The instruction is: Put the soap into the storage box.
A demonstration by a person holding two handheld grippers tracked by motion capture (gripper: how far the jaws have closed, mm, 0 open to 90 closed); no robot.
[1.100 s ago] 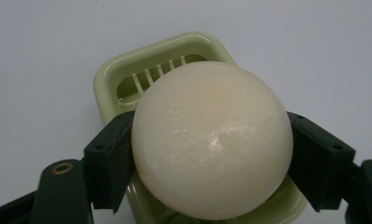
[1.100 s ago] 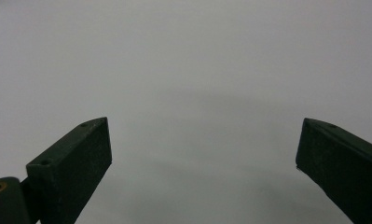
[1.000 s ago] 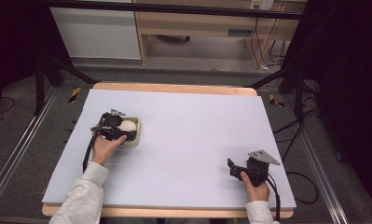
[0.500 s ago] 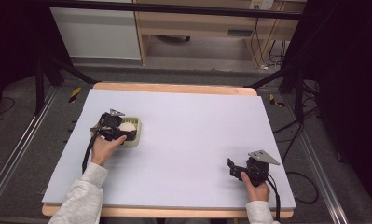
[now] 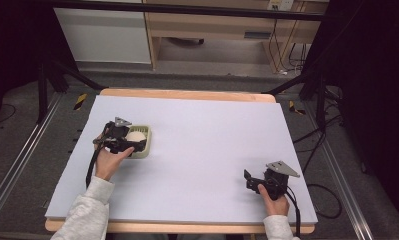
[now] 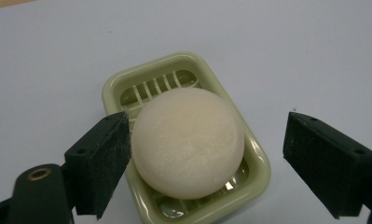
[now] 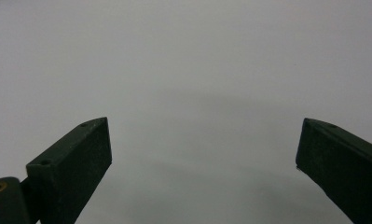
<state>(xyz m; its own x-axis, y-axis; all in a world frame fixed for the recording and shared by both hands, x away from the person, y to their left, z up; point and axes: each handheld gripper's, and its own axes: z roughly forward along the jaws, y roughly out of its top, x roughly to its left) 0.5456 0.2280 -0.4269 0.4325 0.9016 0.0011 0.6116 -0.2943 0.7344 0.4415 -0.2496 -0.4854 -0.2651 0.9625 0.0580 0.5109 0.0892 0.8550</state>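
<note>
1. Left gripper [image 6: 207, 154]: jaws spread wide astride the soap [image 6: 188, 142]; one jaw touching or just beside it, the other well apart with a bare gap.
2. Soap dish [image 6: 263, 163]: raised rim encircles the soap.
3. Table [image 5: 212, 130]: bare between the grippers.
4. Right gripper [image 7: 204, 158]: jaws wide apart over bare surface.

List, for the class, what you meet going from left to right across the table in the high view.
Left hand → left gripper → soap in its green soap dish → bare table top → right gripper → right hand.
</note>
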